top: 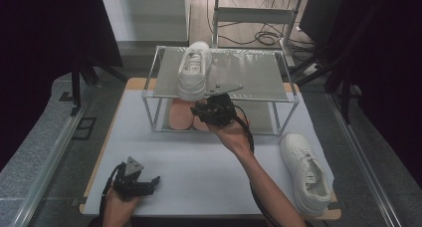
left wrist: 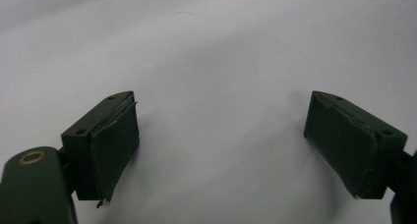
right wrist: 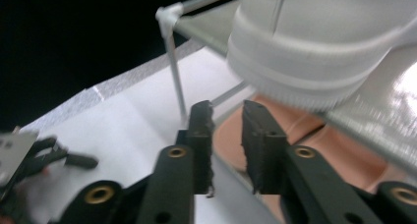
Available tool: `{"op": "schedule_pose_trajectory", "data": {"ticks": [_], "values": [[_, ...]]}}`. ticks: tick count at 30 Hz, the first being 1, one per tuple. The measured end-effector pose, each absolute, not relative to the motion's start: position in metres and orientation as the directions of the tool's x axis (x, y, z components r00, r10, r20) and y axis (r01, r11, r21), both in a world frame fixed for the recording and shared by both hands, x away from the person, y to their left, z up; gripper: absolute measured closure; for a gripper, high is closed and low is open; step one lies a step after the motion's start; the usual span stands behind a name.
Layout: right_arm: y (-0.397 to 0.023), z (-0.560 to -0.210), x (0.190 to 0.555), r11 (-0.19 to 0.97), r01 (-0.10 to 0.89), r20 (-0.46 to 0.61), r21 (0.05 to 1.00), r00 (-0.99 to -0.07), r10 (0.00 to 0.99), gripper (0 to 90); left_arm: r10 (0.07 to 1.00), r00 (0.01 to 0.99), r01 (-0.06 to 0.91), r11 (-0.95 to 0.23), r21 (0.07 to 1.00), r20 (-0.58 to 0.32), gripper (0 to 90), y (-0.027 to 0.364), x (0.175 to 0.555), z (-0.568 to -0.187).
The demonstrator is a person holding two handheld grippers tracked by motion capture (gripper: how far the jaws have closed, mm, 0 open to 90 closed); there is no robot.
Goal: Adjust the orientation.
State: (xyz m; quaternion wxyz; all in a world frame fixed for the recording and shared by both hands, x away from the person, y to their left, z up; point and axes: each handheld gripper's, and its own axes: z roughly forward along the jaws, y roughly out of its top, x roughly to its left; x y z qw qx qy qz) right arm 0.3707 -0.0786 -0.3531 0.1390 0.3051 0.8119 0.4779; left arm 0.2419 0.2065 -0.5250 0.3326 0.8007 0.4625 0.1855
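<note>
White sneaker lay on the top shelf of the metal rack, at the shelf's left end, with its heel at the front edge nearest the person and its toe pointing away. In the right gripper view the same sneaker showed from below and close, its heel sole overhanging the shelf edge.

Right gripper was held just below and in front of that heel, at the front of the rack. Its jaws stood slightly parted with a narrow gap between them; nothing was between the pads, so the grip was released. In its own view the right gripper had its jaws near one of the rack's thin uprights, not touching the shoe.

Second white sneaker lay on the white table top at the right, toe toward the person, well apart from the rack. A pair of pink soles or slippers sat on the rack's lower level, under the first sneaker; could not tell exactly what they were.

Left gripper rested low at the near left of the table, held in the person's left hand. In its own view the left gripper stood wide open, with only bare table surface between the pads.
</note>
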Motion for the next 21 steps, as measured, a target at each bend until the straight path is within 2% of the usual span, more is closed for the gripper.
{"op": "schedule_pose_trajectory", "data": {"ticks": [12, 21], "values": [[-0.104, -0.367, 0.353, 0.421, 0.373, 0.05, 0.827, -0.794, 0.606, 43.2, 0.864, 0.504, 0.617, -0.354, 0.703, -0.008, 13.6, 0.207, 0.242, -0.525], [-0.123, -0.378, 0.345, 0.452, 0.395, 0.056, 0.8, -0.799, 0.599, 31.5, 0.864, 0.503, 0.617, -0.352, 0.704, -0.01, 13.6, 0.207, 0.242, -0.525]]}}
